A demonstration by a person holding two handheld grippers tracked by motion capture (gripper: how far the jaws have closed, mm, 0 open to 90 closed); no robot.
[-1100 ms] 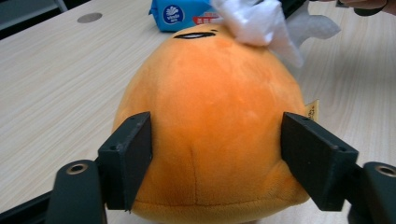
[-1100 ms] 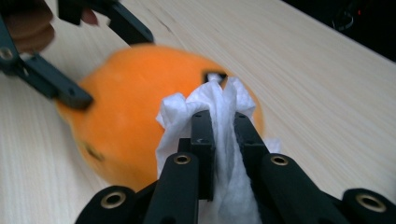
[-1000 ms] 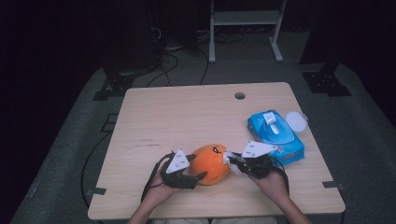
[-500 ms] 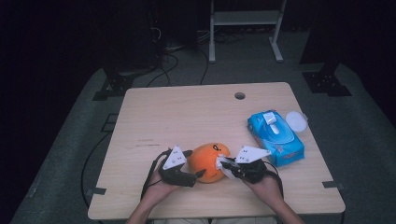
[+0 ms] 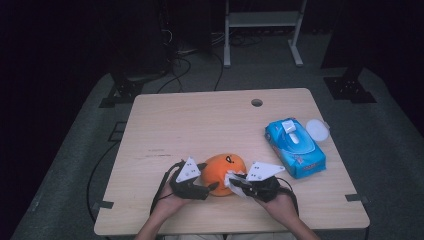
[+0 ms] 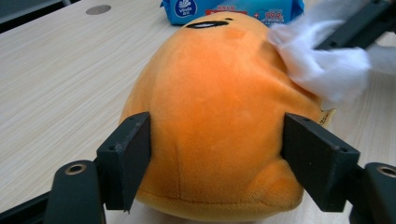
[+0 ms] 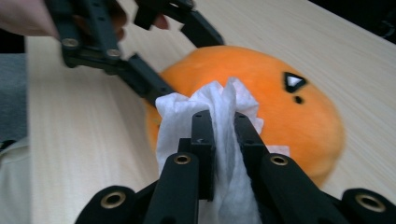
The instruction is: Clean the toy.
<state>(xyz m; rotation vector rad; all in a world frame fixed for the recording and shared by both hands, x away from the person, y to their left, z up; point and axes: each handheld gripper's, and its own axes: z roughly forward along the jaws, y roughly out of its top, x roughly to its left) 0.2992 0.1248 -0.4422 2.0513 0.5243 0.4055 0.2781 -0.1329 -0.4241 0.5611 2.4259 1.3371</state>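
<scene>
An orange plush toy [image 5: 225, 167] with a small black face mark lies near the table's front edge. My left gripper [image 5: 210, 183] comes at it from the left. Its jaws have just been closing, and the plush [image 6: 215, 116] sits between them with both pads pressing its sides. My right gripper [image 5: 236, 183] is shut on a crumpled white wipe [image 7: 205, 107]. It holds the wipe [image 6: 322, 65] against the plush's right flank [image 7: 280, 102]. The two grippers stand close together, one on each side of the toy.
A blue pack of wet wipes [image 5: 295, 142] lies at the right of the wooden table [image 5: 200, 125], with a round white lid [image 5: 317, 129] beside it. A cable hole [image 5: 256, 102] sits near the far edge. Dark stands and cables are on the floor behind.
My right gripper has slid left with the wipe across the plush toward the left gripper. The left hand has kept its place at the toy.
</scene>
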